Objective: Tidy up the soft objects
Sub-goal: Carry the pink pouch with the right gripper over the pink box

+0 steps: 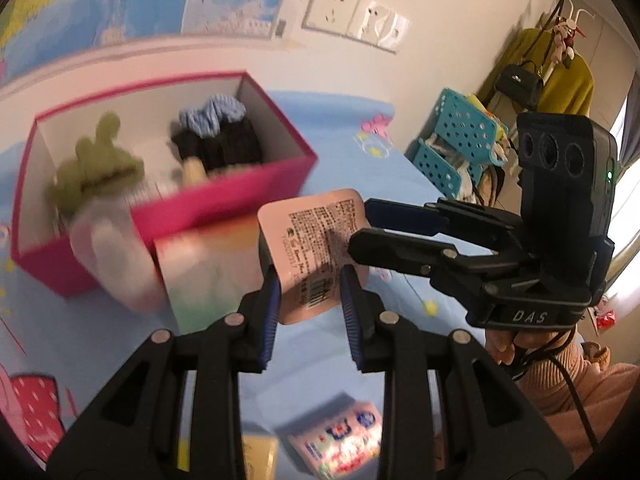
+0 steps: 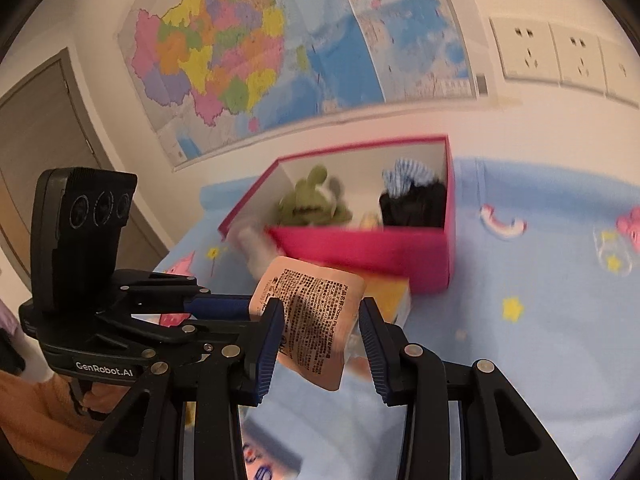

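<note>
- My left gripper (image 1: pixel 308 284) is clamping the near end of a flat peach-pink soft packet (image 1: pixel 316 248) printed with black text, lifted above the blue cartoon bedsheet (image 1: pixel 360 160).
- My right gripper (image 2: pixel 320 320) is standing open around the packet's right edge, seemingly not pinching.
- The open magenta cardboard box (image 1: pixel 224 200) is lying far-left of the packet, nearer my left hand.

One pink box (image 1: pixel 224 204) stands open on the blue sheet. Inside it lie one green plush toy (image 1: pixel 94 168), one black fabric bundle (image 1: pixel 224 146) and one blue-striped scrunchie (image 1: pixel 212 114). In front of the box is one peach packet (image 1: pixel 316 240). Two grippers, left (image 1: pixel 308 308) and right (image 2: pixel 320 332), are in view. Behind the box hangs one map (image 2: pixel 224 48).
</note>
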Demonstrator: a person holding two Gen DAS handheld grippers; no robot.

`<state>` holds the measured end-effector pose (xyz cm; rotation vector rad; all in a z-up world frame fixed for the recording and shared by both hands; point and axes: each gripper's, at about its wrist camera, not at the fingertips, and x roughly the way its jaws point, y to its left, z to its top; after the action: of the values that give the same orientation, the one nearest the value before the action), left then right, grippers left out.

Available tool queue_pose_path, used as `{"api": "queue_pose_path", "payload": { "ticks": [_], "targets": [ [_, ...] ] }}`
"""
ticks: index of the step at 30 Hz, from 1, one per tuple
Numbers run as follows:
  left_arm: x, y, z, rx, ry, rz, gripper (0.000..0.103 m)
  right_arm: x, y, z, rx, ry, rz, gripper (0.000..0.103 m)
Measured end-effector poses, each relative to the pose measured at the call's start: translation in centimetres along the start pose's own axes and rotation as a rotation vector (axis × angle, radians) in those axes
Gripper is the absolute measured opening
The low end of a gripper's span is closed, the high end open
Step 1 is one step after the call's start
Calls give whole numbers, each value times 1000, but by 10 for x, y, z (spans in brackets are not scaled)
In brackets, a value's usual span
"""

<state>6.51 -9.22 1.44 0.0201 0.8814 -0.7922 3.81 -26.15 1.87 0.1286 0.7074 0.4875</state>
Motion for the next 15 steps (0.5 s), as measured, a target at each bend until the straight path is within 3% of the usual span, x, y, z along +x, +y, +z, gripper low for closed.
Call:
{"api": "queue_pose_path", "payload": {
  "ticks": [15],
  "targets": [
    [22,38,78,-60,-24,39,32,34,-28,70,0,-40,-7,40]
  ]
}}
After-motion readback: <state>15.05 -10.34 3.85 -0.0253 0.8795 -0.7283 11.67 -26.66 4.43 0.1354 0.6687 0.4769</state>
